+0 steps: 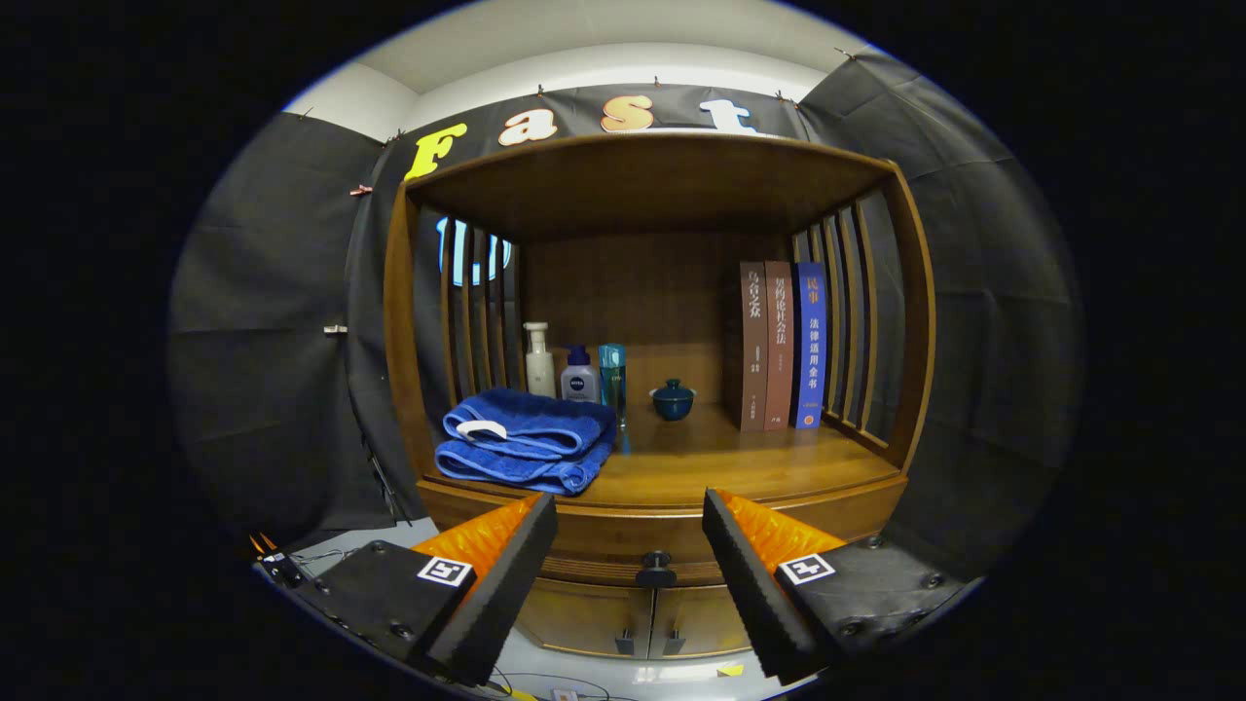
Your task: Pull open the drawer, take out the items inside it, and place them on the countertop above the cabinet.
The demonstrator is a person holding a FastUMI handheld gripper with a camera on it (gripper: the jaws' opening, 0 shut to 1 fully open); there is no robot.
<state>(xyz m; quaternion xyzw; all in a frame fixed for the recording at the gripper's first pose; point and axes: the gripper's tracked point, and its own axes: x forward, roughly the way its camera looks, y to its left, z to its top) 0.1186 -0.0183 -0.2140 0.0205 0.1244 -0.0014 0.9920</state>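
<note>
As you look forward along the gripper (630, 545), its two fingers stand spread wide apart with nothing between them, released and holding no object. Just ahead of them, in the gap, is the drawer (623, 545), a shallow wooden front running across the cabinet under the tabletop, and it is closed. At its middle sits a small dark knob (656, 565), which I judge to be the place to take hold: it is rigid and rounded, so it may slip unless both fingers close squarely on its sides, and the pull should run straight back. The drawer is solid wood and will likely feel stiff and a little heavy; what lies inside is hidden, so you cannot tell its weight or fragility. Below the drawer are two cabinet doors (633, 618) with small handles. Above the drawer lies the tabletop (759, 467), where the items are to go; its front and middle are bare. On it, toward the left, rests a folded blue towel (526, 438). Beyond the towel stand a white pump bottle (538, 360), a small white bottle with a blue cap (579, 375) and a tall clear blue bottle (612, 380). Near the back centre sits a small lidded teal cup (673, 399), fragile by its look. At the far right stand three upright books (782, 346).
</note>
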